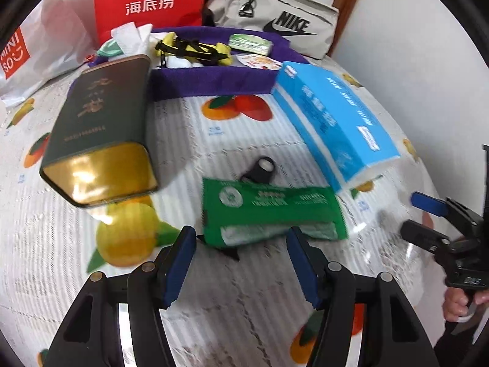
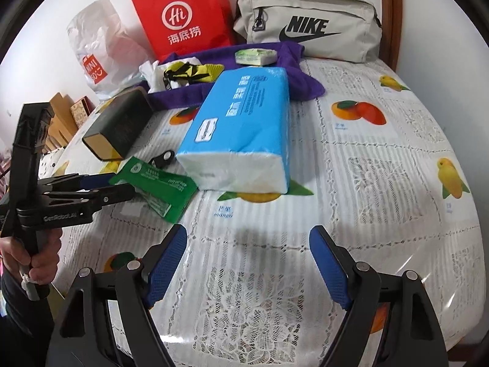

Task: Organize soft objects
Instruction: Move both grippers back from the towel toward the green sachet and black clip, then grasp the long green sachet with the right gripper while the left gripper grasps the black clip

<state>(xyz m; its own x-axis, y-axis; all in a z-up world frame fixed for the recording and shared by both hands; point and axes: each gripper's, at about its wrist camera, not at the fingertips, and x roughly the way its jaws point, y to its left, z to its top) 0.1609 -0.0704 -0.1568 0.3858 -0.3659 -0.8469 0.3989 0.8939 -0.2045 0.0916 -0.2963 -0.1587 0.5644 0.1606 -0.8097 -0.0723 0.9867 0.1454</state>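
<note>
A green soft packet [image 1: 272,211] lies on the fruit-print tablecloth just ahead of my open, empty left gripper [image 1: 241,247]; it also shows in the right wrist view [image 2: 156,186]. A blue tissue pack [image 1: 333,125] lies to its right, and straight ahead of my open, empty right gripper [image 2: 247,250] in the right wrist view [image 2: 241,131]. A purple cloth [image 1: 214,76] at the back holds a yellow-black strap bundle [image 1: 192,49] and a small green tissue packet [image 1: 250,44]. The left gripper [image 2: 104,188] shows beside the green packet.
A dark green tin with a gold end [image 1: 101,131] lies on its side at left. A small black object [image 1: 259,168] sits behind the green packet. A red paper bag [image 1: 149,0], a white Miniso bag [image 1: 18,52] and a grey Nike pouch [image 1: 275,15] stand at the back.
</note>
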